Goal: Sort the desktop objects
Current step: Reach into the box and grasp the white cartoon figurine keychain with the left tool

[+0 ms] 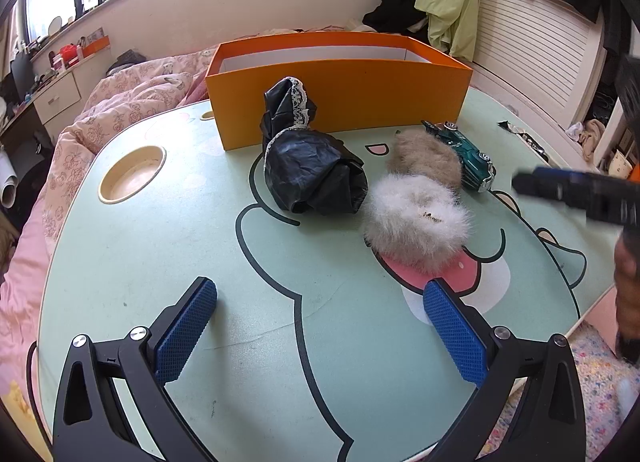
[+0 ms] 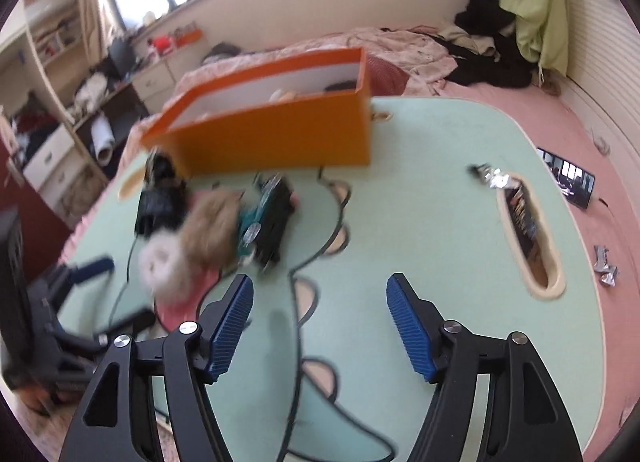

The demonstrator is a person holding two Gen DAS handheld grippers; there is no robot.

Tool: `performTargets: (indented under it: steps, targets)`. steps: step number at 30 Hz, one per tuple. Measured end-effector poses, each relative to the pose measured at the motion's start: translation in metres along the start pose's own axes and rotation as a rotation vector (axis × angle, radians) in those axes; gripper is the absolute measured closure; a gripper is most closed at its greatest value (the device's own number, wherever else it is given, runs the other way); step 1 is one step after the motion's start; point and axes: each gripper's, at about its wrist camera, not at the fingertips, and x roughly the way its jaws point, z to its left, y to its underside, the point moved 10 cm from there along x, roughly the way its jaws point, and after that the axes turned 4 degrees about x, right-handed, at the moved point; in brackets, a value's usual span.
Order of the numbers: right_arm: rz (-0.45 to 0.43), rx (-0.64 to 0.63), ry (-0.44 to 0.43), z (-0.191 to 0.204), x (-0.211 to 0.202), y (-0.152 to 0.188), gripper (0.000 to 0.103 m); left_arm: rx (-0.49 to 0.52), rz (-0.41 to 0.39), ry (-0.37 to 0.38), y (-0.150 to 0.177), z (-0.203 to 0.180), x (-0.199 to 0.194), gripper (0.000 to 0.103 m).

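An orange box (image 1: pixel 340 102) stands at the back of the green cartoon table (image 1: pixel 140 262). In front of it lie a black lace-trimmed cloth (image 1: pixel 312 170), a brown fluffy piece (image 1: pixel 428 158), a white fluffy piece (image 1: pixel 416 222) and a green toy car (image 1: pixel 468 154). My left gripper (image 1: pixel 320 288) hangs open over the near table with nothing between its fingers. My right gripper (image 2: pixel 320 281) is open and empty too, to the right of the toy car (image 2: pixel 264 218) and brown fluff (image 2: pixel 212 226). It shows blurred at the right edge (image 1: pixel 576 190). The orange box (image 2: pixel 280 134) holds pale items, unclear.
A round cup recess (image 1: pixel 132 174) sits at the table's left. A foil wrapper (image 2: pixel 496 178) and a long slot (image 2: pixel 528 234) with something dark in it are at the right. A phone (image 2: pixel 568 178) lies on the pink bed beyond. Bedding surrounds the table.
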Motion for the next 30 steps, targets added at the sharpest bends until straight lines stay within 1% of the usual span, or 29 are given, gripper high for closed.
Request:
performTargets:
  steps: [1,2,3,4,6,18,19,23,25,30]
  targets:
    - [-0.014,-0.024,0.017,0.007,0.003,0.004,0.023,0.0,0.001,0.0,0.0,0.0,0.0,0.0]
    - [-0.02,-0.056,0.046,0.011,0.006,0.012,0.009,0.001,0.0,0.0,0.0,0.0,0.0,0.0]
    - [-0.01,-0.094,0.068,0.016,0.01,0.014,0.001,0.001,0.0,-0.001,0.0,0.0,0.0,0.0]
    - [0.015,-0.152,0.114,0.021,0.017,0.019,0.0,0.002,0.0,-0.001,0.0,0.0,0.0,0.0]
    - [0.019,-0.184,0.099,0.026,0.019,0.017,0.0,0.0,0.001,-0.003,0.002,-0.001,-0.001,0.0]
    - [0.013,-0.185,0.08,0.015,0.017,0.016,0.0,-0.001,0.001,-0.005,0.002,0.0,0.0,0.0]
    - [0.014,-0.185,0.078,0.02,0.023,0.014,0.0,-0.001,0.001,-0.005,0.002,0.0,0.0,0.0]
    - [0.012,-0.177,0.065,0.036,0.016,0.016,0.0,-0.001,0.001,-0.005,0.002,0.0,0.0,0.0]
    - [0.016,-0.186,0.092,0.035,0.018,0.016,0.0,-0.001,0.002,-0.005,0.002,0.0,0.001,0.0]
    - [0.018,-0.185,0.101,0.035,0.017,0.014,0.0,-0.002,0.002,-0.005,0.001,0.001,0.001,0.0]
